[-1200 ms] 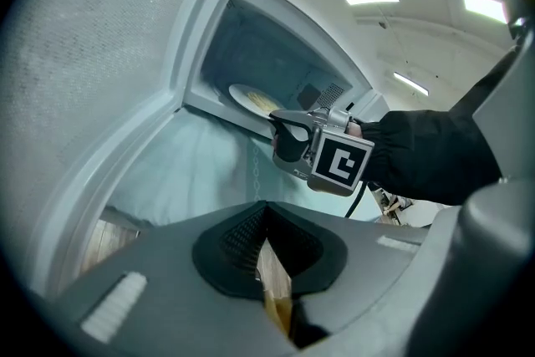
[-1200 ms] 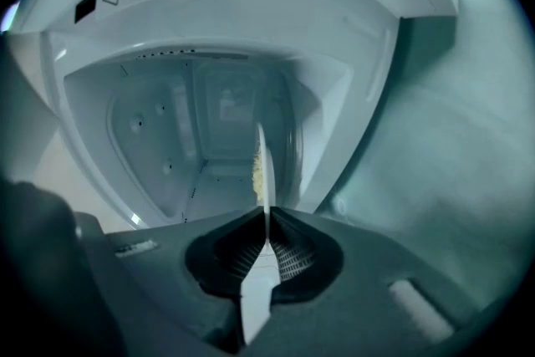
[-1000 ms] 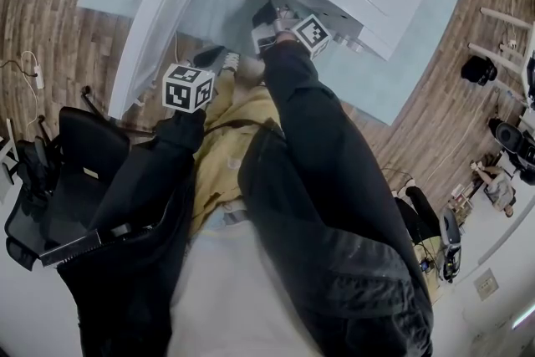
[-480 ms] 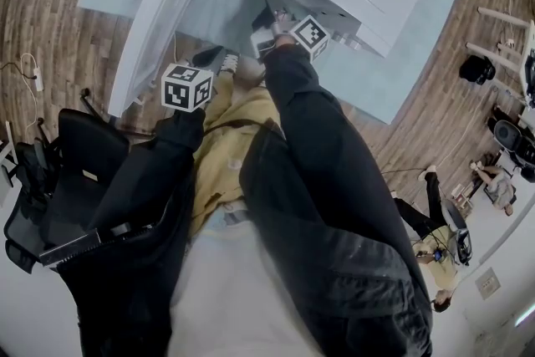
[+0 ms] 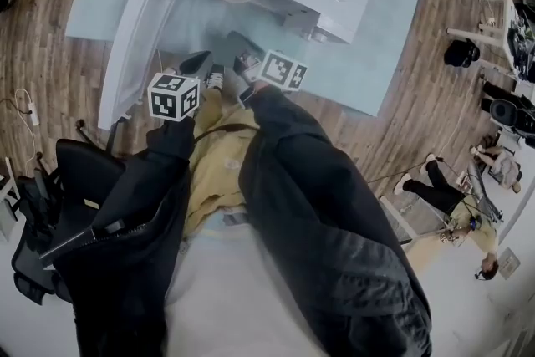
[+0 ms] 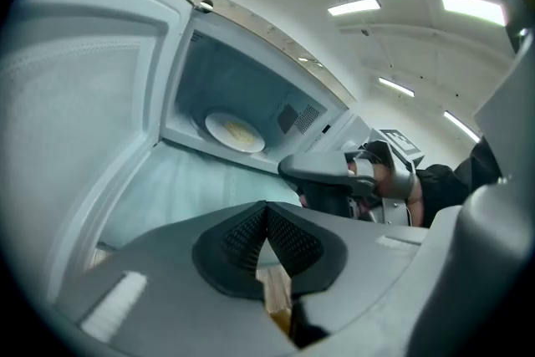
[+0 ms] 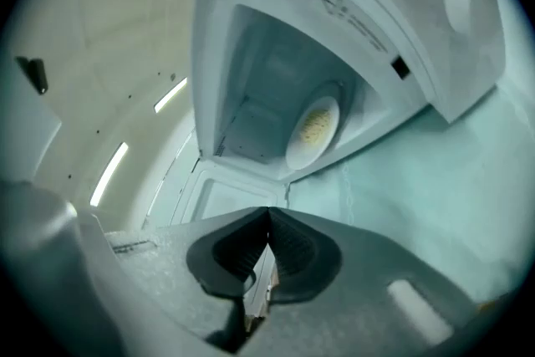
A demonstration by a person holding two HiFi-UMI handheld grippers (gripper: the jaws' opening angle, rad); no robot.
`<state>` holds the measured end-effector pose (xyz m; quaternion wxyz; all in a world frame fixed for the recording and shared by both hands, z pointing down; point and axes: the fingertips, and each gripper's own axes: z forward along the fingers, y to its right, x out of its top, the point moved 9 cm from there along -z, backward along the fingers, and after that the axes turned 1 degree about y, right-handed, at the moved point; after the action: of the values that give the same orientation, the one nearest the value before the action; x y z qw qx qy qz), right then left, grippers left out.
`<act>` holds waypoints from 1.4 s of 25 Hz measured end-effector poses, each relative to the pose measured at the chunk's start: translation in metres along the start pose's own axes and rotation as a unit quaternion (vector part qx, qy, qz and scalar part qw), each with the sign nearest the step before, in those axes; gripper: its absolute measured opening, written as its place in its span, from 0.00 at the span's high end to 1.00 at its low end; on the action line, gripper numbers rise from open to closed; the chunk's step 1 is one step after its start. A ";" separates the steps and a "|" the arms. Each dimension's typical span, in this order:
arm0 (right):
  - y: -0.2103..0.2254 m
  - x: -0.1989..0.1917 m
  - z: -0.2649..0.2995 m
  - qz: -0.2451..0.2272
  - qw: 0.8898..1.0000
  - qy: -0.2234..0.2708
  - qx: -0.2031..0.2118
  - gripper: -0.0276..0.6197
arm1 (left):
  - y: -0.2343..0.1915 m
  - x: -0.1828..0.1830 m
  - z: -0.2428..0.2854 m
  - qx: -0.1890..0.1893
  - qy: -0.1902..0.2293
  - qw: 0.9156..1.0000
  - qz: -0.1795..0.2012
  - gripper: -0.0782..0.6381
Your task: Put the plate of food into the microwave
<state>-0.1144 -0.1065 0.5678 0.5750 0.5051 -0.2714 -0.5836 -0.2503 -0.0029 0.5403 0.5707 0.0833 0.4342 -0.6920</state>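
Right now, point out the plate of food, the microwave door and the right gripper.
plate of food (image 6: 235, 132), left gripper view, centre of the plate.
microwave door (image 6: 84, 113), left gripper view, its window panel.
right gripper (image 7: 268, 220), right gripper view, where its just-closed tips meet.

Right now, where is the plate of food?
In the left gripper view, the plate of food lies inside the microwave, on its floor, just right of the open door.
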 end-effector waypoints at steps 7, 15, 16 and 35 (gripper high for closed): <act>-0.076 0.020 -0.053 -0.256 0.966 -0.024 0.021 0.96 | 0.037 0.048 -0.009 -0.009 0.056 0.997 0.056 0.90; -0.129 0.062 -0.106 -0.430 0.901 0.054 0.002 0.96 | 0.084 0.099 -0.016 -0.020 0.116 0.987 0.109 0.90; -0.134 0.066 -0.109 -0.444 0.894 0.063 -0.004 0.96 | 0.088 0.105 -0.016 -0.024 0.124 0.985 0.115 0.90; -0.183 0.092 -0.126 -0.535 0.829 0.162 -0.032 0.96 | 0.135 0.154 -0.041 -0.022 0.207 0.954 0.217 0.90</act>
<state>-0.0575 -0.1253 0.3348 0.2244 0.6395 0.1573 -0.7183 -0.2012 -0.0812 0.3529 0.6069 0.3044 0.5288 -0.5092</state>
